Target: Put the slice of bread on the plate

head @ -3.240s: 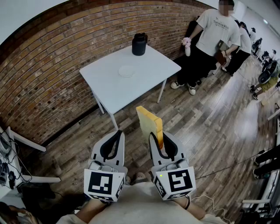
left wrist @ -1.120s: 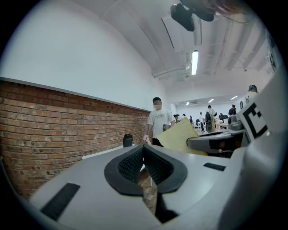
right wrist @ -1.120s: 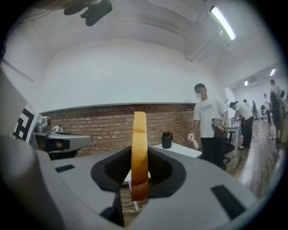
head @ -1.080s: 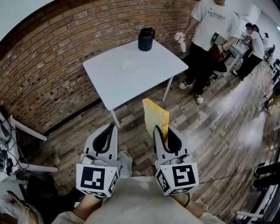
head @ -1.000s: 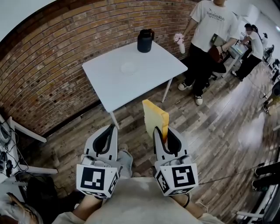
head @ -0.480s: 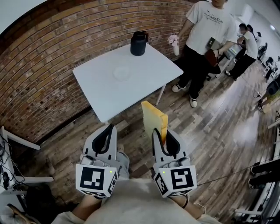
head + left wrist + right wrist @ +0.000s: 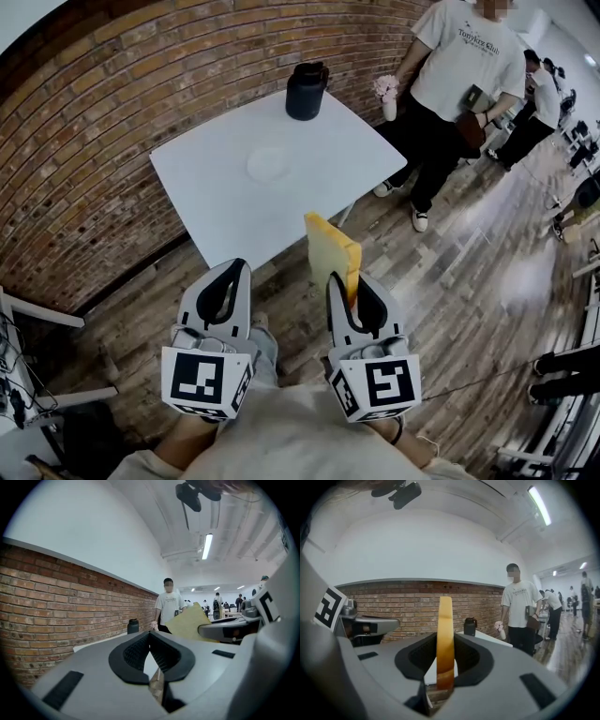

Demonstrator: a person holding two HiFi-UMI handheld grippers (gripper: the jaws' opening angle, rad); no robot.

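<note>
Left claw [image 7: 232, 270]: jaws closed together, nothing between them, held level beside its partner. Plate [image 7: 268, 164]: bare, mid-counter [image 7: 216, 206], ahead of and well apart from both claws; dark jug [image 7: 306, 91] near the far edge. Right claw [image 7: 343, 281]: clamped on the lower end of the slice of bread [image 7: 331, 253], which stands upright on edge over the wooden floor [image 7: 450, 281], short of the counter. Judgement: pick-up done, carry under way. Left to do: reach the counter, lower the slice onto the plate, release.
</note>
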